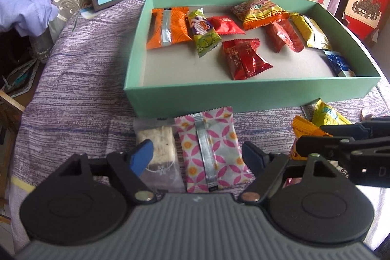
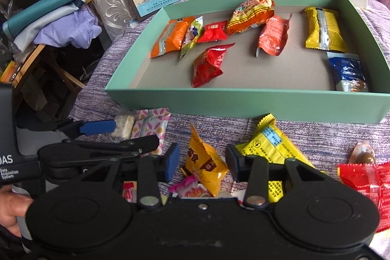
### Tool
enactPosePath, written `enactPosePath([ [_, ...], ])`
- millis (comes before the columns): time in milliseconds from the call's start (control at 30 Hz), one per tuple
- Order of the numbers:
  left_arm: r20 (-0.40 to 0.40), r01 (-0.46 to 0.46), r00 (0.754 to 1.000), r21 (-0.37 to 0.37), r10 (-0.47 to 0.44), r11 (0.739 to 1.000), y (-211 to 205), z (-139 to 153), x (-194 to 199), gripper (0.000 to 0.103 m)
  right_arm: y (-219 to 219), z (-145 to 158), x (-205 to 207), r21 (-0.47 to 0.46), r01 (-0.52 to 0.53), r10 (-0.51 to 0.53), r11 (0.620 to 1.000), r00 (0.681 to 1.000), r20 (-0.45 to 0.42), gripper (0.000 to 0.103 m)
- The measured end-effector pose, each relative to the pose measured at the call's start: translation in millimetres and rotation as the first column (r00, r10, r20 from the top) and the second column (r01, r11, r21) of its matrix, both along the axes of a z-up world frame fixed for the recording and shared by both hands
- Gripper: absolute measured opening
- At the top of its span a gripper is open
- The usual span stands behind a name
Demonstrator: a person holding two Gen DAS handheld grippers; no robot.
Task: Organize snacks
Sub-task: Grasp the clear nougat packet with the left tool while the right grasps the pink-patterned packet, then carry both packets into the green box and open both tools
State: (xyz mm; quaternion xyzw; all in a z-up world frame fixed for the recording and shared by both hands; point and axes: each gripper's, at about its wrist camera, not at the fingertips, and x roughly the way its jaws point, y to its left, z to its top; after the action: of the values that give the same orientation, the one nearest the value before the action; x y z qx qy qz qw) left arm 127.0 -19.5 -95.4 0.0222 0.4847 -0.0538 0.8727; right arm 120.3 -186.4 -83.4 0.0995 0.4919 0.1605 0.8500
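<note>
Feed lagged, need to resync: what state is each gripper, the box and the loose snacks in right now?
left gripper: open, straddling the pink patterned packet, not gripping.
right gripper: open, around the orange packet, not closed.
green box: lidless, holding several packets.
nougat bar: on the cloth, outside the box.
yellow packet: on the cloth, outside the box.

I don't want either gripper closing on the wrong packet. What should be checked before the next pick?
1. left gripper open: ok.
2. pink-patterned packet between its fingers: ok.
3. White nougat bar clear of the left finger: not ok, right beside it.
4. right gripper open: ok.
5. orange packet between its fingers: ok.
6. green box has bare floor: ok.
</note>
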Motion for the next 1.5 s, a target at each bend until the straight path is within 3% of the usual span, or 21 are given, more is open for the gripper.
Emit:
enactPosePath([
  [67, -0.006, -0.02, 1.0, -0.049, 0.02, 0.999, 10.5, 2.1, -4.6, 0.079, 3.3, -1.5, -0.6, -0.007, -0.008, 0.008, 1.0, 1.0, -0.001, 0.038],
  [200, -0.01, -0.069, 0.998, -0.072, 0.068, 0.995, 30.6, 0.6, -12.1, 0.079, 1.6, -6.2, 1.5, -0.019, -0.005, 0.005, 1.0, 1.0, -0.002, 0.038],
  [467, -0.021, -0.12, 0.993, -0.057, 0.119, 0.991, 48.1, 0.3, -4.0, 0.078, -11.5, -10.3, -1.5, 0.023, 0.03, -0.029, 0.999, 0.999, -0.02, 0.043],
  [567, -0.045, -0.107, 0.993, -0.043, 0.105, 0.993, 45.3, -6.8, 7.8, 0.068, -13.6, -6.6, -0.6, 0.031, 0.054, -0.053, 0.998, 0.998, -0.013, 0.043],
  [667, -0.052, -0.087, 0.995, -0.083, 0.082, 0.993, 43.2, -10.8, 13.5, 0.048, -8.0, 3.4, 3.9, 0.024, 0.052, -0.053, 0.998, 0.998, 0.017, 0.043],
  [700, -0.049, -0.077, 0.996, -0.089, 0.072, 0.993, 43.1, -9.8, 13.7, 0.033, -4.7, 7.1, 6.0, 0.021, 0.047, -0.047, 0.999, 0.999, 0.026, 0.043],
  [800, -0.043, -0.073, 0.997, -0.065, 0.07, 0.995, 47.4, -9.2, 11.0, 0.032, 12.3, 15.7, 15.2, 0.009, 0.006, -0.007, 1.0, 0.999, 0.042, 0.043],
  [1133, -0.052, -0.109, 0.993, -0.13, 0.103, 0.986, 99.9, -9.0, -2.9, 0.032, 83.7, -1.5, 35.8, -0.041, -0.093, 0.092, 0.995, 0.995, -0.025, 0.044],
  [1167, -0.047, -0.108, 0.994, -0.122, 0.103, 0.987, 102.9, -9.0, -3.7, 0.033, 89.3, -2.4, 37.0, -0.051, -0.092, 0.091, 0.994, 0.995, -0.028, 0.047],
  [1233, -0.04, -0.109, 0.994, -0.122, 0.105, 0.986, 109.2, -9.5, -5.6, 0.033, 96.4, -3.9, 38.0, -0.073, -0.077, 0.075, 0.994, 0.997, -0.03, 0.063],
  [1267, -0.037, -0.11, 0.994, -0.134, 0.106, 0.985, 113.0, -9.6, -6.2, 0.033, 100.1, -4.4, 38.0, -0.092, -0.065, 0.063, 0.994, 0.998, -0.026, 0.078],
  [1300, -0.035, -0.112, 0.994, -0.141, 0.108, 0.984, 115.5, -9.7, -7.0, 0.033, 105.9, -5.9, 36.6, -0.11, -0.057, 0.055, 0.992, 0.998, -0.021, 0.081],
  [1400, -0.029, -0.112, 0.994, -0.158, 0.109, 0.981, 120.6, -10.2, -9.0, 0.033, 118.8, -10.7, 34.3, -0.145, -0.067, 0.064, 0.987, 0.998, -0.025, 0.079],
  [1500, -0.024, -0.111, 0.994, -0.169, 0.108, 0.979, 124.4, -10.2, -11.4, 0.033, 126.9, -16.7, 33.4, -0.2, -0.06, 0.059, 0.978, 0.998, -0.013, 0.069],
])
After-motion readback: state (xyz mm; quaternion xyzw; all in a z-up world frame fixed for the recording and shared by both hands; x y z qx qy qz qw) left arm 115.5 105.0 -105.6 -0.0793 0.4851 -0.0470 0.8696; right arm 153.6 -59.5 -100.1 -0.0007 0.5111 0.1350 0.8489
